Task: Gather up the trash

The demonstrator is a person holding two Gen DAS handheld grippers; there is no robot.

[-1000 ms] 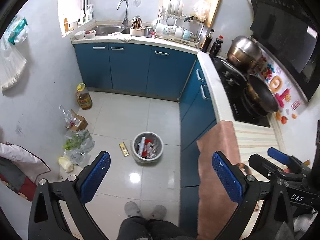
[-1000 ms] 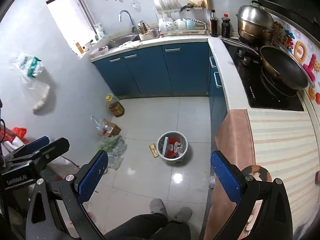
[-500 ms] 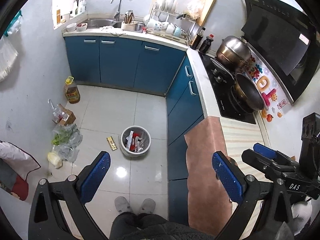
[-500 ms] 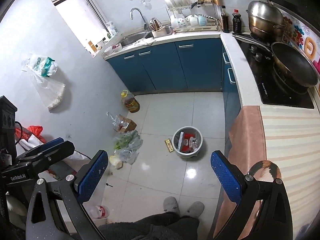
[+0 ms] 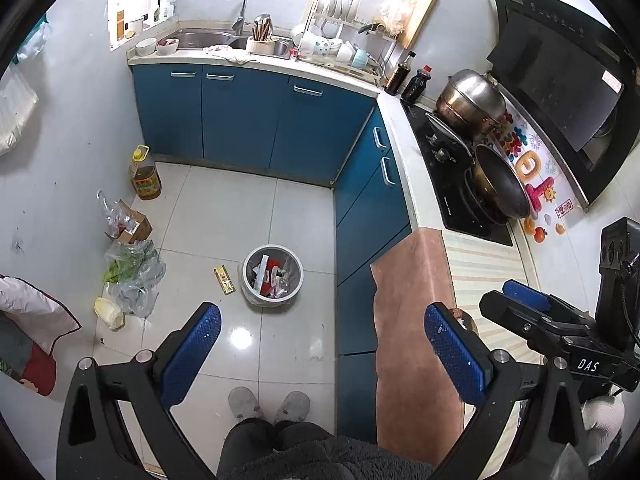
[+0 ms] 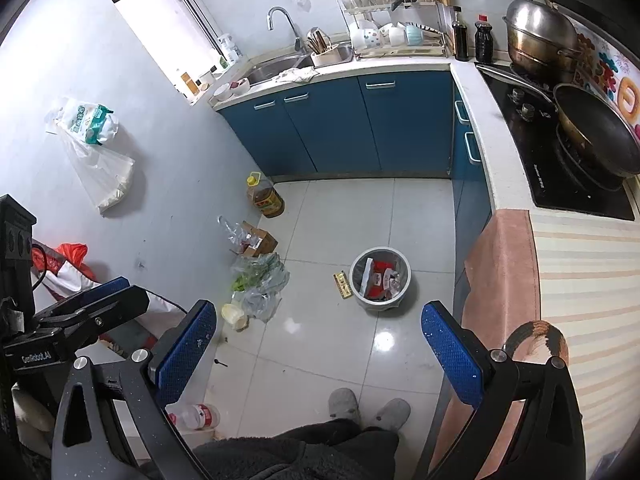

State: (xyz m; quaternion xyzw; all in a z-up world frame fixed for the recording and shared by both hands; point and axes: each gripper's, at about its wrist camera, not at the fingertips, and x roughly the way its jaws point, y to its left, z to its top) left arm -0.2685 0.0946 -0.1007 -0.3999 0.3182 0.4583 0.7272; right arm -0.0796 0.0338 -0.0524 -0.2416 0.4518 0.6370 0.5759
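A small grey trash bin (image 5: 273,275) (image 6: 380,278) stands on the tiled kitchen floor, holding red and white wrappers. A flat yellow packet (image 5: 224,280) (image 6: 341,285) lies on the floor just left of it. My left gripper (image 5: 320,356) is held high above the floor, open and empty, blue pads wide apart. My right gripper (image 6: 318,350) is also high up, open and empty; in the left wrist view it shows at the right over the counter. Clear plastic bags with greens (image 5: 132,276) (image 6: 260,280) lie by the left wall.
A cooking-oil jug (image 5: 145,176), a small cardboard box (image 5: 132,226) and a plastic bottle (image 6: 198,416) sit along the left wall. Blue cabinets (image 5: 248,120) run along the back and right. The counter (image 5: 480,272) carries a stove with a wok. A person's slippers (image 5: 268,402) are below.
Both views have risen and pulled back from the floor, so the bin and packet look smaller and farther off. The fingers have stayed open and empty.
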